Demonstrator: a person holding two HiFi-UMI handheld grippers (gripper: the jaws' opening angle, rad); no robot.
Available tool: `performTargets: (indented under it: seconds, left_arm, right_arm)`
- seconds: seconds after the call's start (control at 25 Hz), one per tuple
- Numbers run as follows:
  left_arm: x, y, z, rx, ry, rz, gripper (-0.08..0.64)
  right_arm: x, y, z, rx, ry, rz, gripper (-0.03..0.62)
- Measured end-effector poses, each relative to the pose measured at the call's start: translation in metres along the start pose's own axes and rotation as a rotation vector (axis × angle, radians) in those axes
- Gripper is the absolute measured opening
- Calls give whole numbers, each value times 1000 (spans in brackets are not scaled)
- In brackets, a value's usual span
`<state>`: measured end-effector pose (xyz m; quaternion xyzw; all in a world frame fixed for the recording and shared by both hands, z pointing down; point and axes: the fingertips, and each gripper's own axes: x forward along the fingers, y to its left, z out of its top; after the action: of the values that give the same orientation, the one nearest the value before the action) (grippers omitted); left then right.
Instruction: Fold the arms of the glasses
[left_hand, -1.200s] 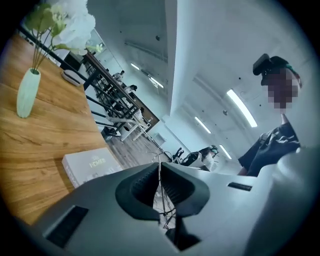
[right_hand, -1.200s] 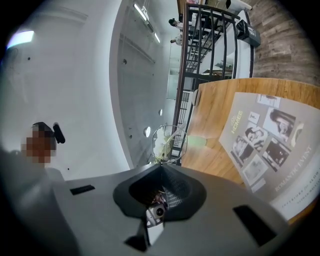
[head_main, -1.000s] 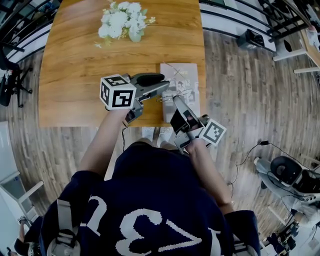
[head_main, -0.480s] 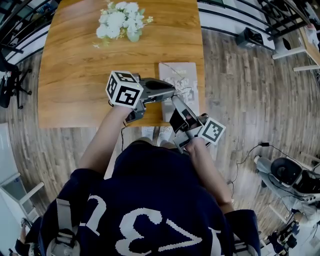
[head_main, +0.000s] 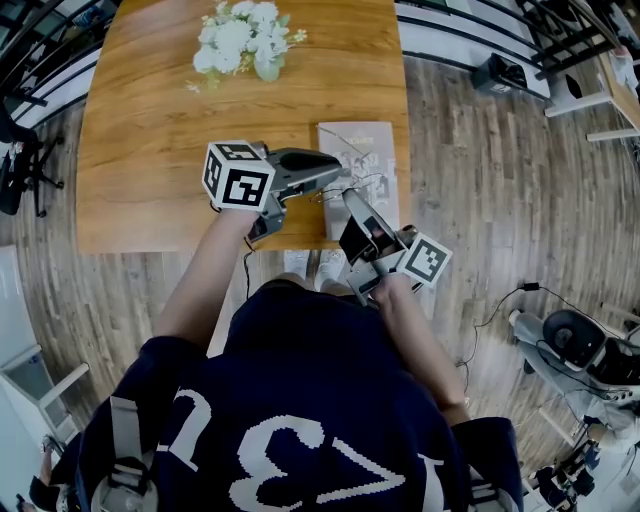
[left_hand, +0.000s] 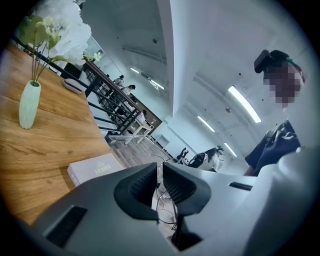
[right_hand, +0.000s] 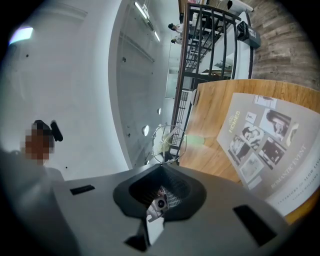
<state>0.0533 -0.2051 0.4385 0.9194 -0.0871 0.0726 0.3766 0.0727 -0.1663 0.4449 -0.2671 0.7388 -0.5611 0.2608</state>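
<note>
Below lay the honey-brown wooden desk (head_main: 150, 130) and its grey photo-covered book (head_main: 378, 148). Over the book's near edge, the right gripper (right_hand: 161, 170) had its fingers clamped on the thin wire-rimmed glasses (right_hand: 169, 142). On the left gripper (left_hand: 160, 175) the fingers had just eased apart to a narrow slit, pressing nothing. It had likely let go after nipping an arm, so that fold looked attempted.

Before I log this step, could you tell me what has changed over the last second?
The left gripper nudged toward the glasses and drew slightly back; its jaws closed nearly shut and have just been opening a little, thin glasses wire showing in the narrow gap. The right gripper stayed shut on the glasses over the magazine; vase unmoved.
</note>
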Motion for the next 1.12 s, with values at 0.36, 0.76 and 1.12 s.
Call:
performTargets:
  seconds: [0.36,0.76,1.12]
  left_arm:
    - [-1,8,-1,32,-19,76,58]
    - [-26,43,56,44,-175,219,164]
    - [-10,20,16,-73,-86,71,43]
  right_arm:
    - [-4,2,0,-5,-8,-2,26]
    - [-8,6,0,-19,-11,0,26]
    - [-16,1,14,-7,-73,-13,26]
